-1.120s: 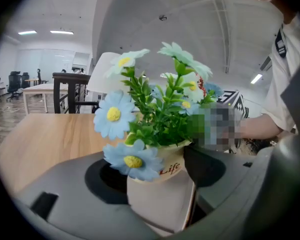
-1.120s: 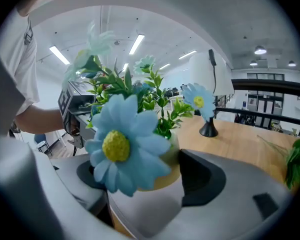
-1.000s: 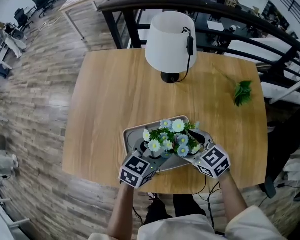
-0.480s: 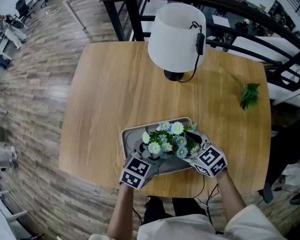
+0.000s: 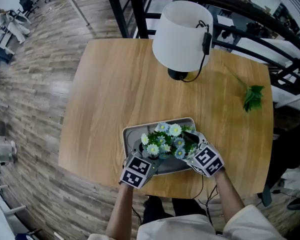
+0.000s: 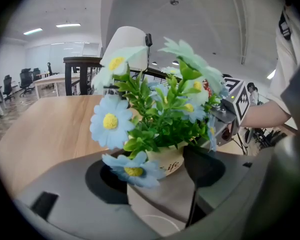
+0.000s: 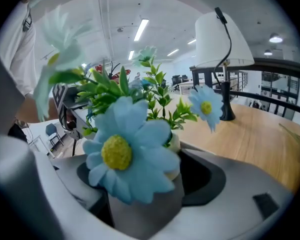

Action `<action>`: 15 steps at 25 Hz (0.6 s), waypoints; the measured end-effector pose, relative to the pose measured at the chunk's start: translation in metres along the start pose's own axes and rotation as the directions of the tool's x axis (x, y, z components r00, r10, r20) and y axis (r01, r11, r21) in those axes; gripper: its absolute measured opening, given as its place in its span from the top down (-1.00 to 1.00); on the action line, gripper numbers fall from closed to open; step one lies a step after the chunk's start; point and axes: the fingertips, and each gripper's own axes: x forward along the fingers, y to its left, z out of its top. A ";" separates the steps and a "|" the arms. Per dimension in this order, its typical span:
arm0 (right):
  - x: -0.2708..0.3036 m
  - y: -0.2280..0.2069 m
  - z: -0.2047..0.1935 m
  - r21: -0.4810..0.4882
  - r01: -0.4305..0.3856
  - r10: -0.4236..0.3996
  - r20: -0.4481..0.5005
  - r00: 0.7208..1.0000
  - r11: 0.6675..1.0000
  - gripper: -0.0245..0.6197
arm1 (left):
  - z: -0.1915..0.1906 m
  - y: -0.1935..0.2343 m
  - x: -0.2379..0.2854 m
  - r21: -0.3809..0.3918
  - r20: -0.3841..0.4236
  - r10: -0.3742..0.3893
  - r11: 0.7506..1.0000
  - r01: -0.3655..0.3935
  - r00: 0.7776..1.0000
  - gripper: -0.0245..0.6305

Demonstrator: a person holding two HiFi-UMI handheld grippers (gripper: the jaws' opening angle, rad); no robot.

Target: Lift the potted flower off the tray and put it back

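Head view: pot (image 5: pixel 167 140) is over the tray (image 5: pixel 131 132), at the 6 o'clock edge of the table (image 5: pixel 115 84), with the lamp (image 5: pixel 182 34) at 12. Left gripper (image 5: pixel 148 159) is at the pot's 7 o'clock and right gripper (image 5: pixel 191 150) at its 4. My read: opposed sides so the load is balanced.

Left gripper view: jaws clamp the pot body, one pad on each side, under the foliage. Probably low to spare the petals.

Right gripper view: same clamp on the pot, though a bloom hides most of it. The base isn't visible, so I can't tell if it's off the tray.
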 end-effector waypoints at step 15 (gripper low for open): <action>0.007 -0.004 -0.004 -0.061 0.021 -0.022 -0.017 1.000 0.998 -0.36 | -0.012 0.003 0.003 -0.067 0.033 0.030 0.997 -0.028 0.999 -0.17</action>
